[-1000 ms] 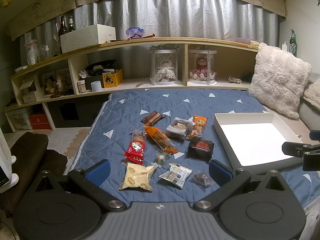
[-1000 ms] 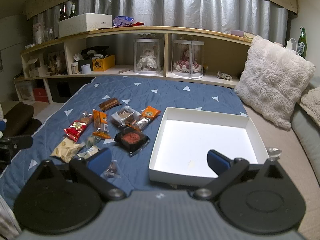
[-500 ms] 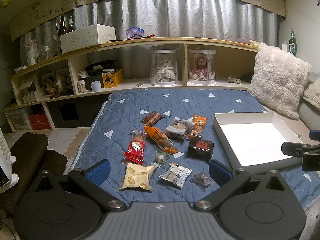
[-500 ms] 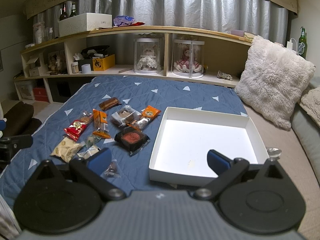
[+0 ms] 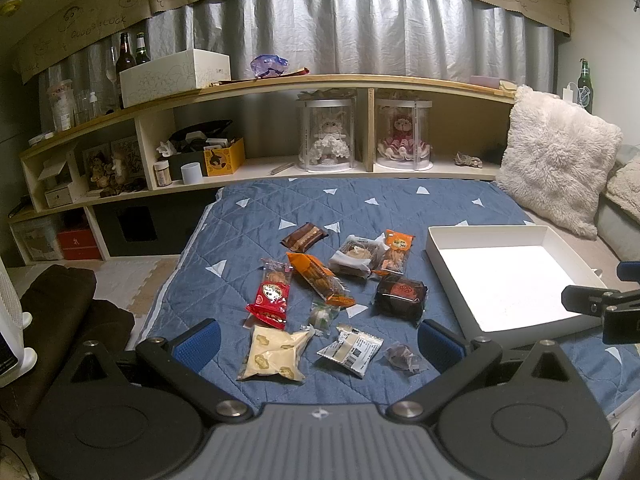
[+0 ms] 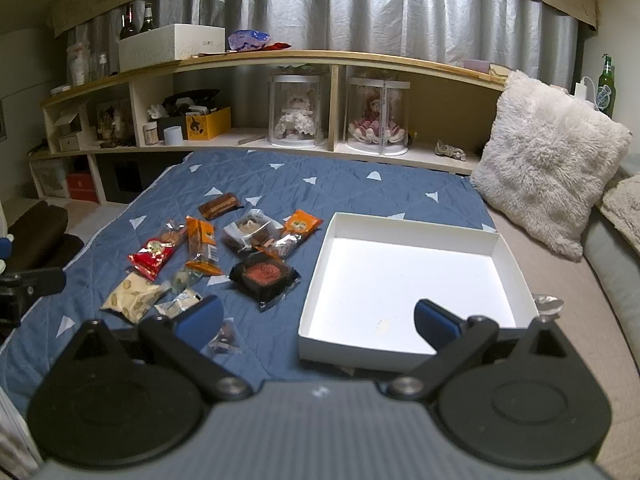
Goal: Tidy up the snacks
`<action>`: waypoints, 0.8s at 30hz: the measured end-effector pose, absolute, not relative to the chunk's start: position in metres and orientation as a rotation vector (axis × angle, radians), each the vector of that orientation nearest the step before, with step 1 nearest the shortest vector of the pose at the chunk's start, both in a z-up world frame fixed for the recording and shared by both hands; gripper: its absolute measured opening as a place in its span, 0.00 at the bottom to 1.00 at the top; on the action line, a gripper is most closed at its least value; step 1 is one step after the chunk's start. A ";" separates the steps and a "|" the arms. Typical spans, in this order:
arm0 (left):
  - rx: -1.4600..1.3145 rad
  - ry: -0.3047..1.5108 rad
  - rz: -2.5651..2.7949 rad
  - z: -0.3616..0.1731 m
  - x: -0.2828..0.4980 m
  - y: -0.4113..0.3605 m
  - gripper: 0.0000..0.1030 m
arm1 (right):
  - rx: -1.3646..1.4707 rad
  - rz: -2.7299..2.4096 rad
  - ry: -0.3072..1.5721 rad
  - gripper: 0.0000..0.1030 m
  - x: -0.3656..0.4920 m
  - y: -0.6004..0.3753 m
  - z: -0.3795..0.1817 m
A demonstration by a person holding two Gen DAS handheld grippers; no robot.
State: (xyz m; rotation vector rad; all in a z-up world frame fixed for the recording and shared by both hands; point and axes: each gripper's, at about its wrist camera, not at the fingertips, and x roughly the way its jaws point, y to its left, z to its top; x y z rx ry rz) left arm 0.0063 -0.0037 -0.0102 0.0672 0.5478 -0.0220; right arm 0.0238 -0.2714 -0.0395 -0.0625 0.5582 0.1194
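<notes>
Several wrapped snacks lie on a blue quilt [image 5: 360, 208]: a red packet [image 5: 272, 294], an orange packet [image 5: 320, 278], a dark square cake [image 5: 401, 292] and a cream packet [image 5: 274, 354]. An empty white tray [image 5: 438, 254] stands to their right; it also shows in the right wrist view [image 6: 320, 268]. My left gripper [image 5: 318, 342] is open and empty, low over the near snacks. My right gripper [image 6: 318, 320] is open and empty, over the tray's near left corner.
A wooden shelf [image 5: 360, 80] with doll cases, boxes and bottles runs along the back. A fluffy white pillow [image 6: 548, 160] leans at the right. A dark cushion [image 5: 60, 308] lies on the floor at the left.
</notes>
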 end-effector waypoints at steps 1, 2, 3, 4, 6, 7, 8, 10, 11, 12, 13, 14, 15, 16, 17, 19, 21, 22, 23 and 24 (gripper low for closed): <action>0.067 0.547 -0.022 -0.010 0.006 -0.004 1.00 | -0.063 0.120 0.558 0.99 0.024 -0.272 -0.040; 0.067 0.547 -0.022 -0.011 0.007 -0.004 1.00 | -0.063 0.119 0.558 0.99 0.024 -0.271 -0.039; 0.067 0.547 -0.021 -0.011 0.007 -0.004 1.00 | -0.063 0.120 0.558 0.99 0.024 -0.271 -0.040; 0.067 0.548 -0.020 -0.010 0.006 -0.004 1.00 | -0.062 0.119 0.558 0.99 0.024 -0.272 -0.040; 0.066 0.549 -0.016 -0.012 0.007 -0.005 1.00 | -0.063 0.119 0.557 0.99 0.024 -0.271 -0.039; 0.065 0.550 -0.013 -0.013 0.008 -0.006 1.00 | -0.061 0.118 0.556 0.99 0.024 -0.272 -0.040; 0.064 0.551 -0.009 -0.014 0.009 -0.007 1.00 | -0.059 0.118 0.554 0.99 0.024 -0.272 -0.040; 0.063 0.551 -0.003 -0.014 0.012 -0.010 1.00 | -0.052 0.120 0.549 0.99 0.023 -0.273 -0.040; 0.061 0.552 -0.002 -0.013 0.013 -0.010 1.00 | -0.047 0.121 0.544 0.99 0.024 -0.274 -0.040; 0.059 0.553 -0.003 -0.012 0.013 -0.010 1.00 | -0.042 0.121 0.540 0.99 0.025 -0.274 -0.040; 0.051 0.556 0.002 -0.010 0.017 -0.009 1.00 | -0.039 0.120 0.534 0.99 0.026 -0.274 -0.040; 0.049 0.558 0.004 -0.010 0.019 -0.008 1.00 | -0.041 0.118 0.530 0.99 0.028 -0.273 -0.040; 0.045 0.562 0.009 -0.009 0.022 -0.006 1.00 | -0.045 0.115 0.525 0.99 0.031 -0.271 -0.039; 0.043 0.564 0.016 -0.008 0.026 -0.004 1.00 | -0.050 0.115 0.519 0.99 0.033 -0.269 -0.039; 0.043 0.564 0.021 -0.007 0.028 -0.003 1.00 | -0.053 0.119 0.513 0.99 0.036 -0.267 -0.038; 0.046 0.558 0.035 -0.003 0.034 -0.001 1.00 | -0.058 0.136 0.505 0.99 0.040 -0.265 -0.037; 0.048 0.552 0.048 0.000 0.043 0.002 1.00 | -0.064 0.160 0.500 0.99 0.046 -0.262 -0.036; 0.048 0.552 0.049 0.001 0.045 0.002 1.00 | -0.067 0.171 0.501 0.99 0.050 -0.259 -0.035; 0.047 0.556 0.050 0.001 0.050 0.003 1.00 | -0.072 0.184 0.505 0.99 0.054 -0.257 -0.035; 0.044 0.564 0.050 0.001 0.055 0.004 1.00 | -0.075 0.193 0.508 0.99 0.058 -0.255 -0.034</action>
